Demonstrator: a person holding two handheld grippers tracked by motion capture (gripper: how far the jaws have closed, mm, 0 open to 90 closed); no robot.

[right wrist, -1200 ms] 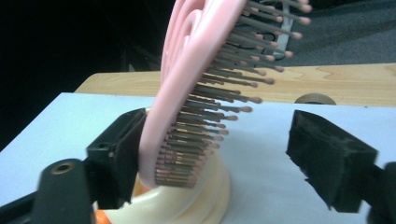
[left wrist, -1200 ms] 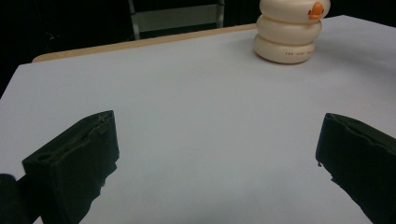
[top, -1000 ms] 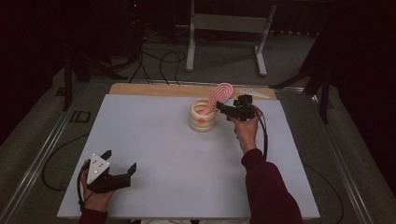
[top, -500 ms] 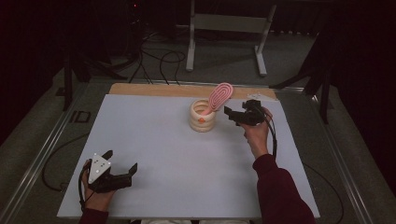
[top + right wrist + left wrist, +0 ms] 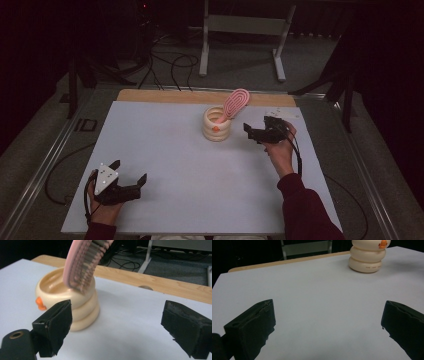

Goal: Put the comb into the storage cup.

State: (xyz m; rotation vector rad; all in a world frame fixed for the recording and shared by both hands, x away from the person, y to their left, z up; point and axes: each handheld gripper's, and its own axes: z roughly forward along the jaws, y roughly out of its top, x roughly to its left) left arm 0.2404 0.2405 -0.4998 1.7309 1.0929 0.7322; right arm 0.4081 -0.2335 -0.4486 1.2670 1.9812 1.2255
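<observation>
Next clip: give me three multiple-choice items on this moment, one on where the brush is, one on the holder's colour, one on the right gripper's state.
1. Where is the brush?
A. flat on the table
B. standing in the holder
C. in the left gripper

2. What colour is the holder?
A. cream
B. blue
C. black

3. How is the right gripper?
A. shut on the brush
B. shut on nothing
C. open, beside the holder

Key: 1 B, its pink head leans out of the holder's top. 2 A, cream rings with a small orange mark. 3 C, the right gripper view shows its jaws wide apart, holding nothing.
</observation>
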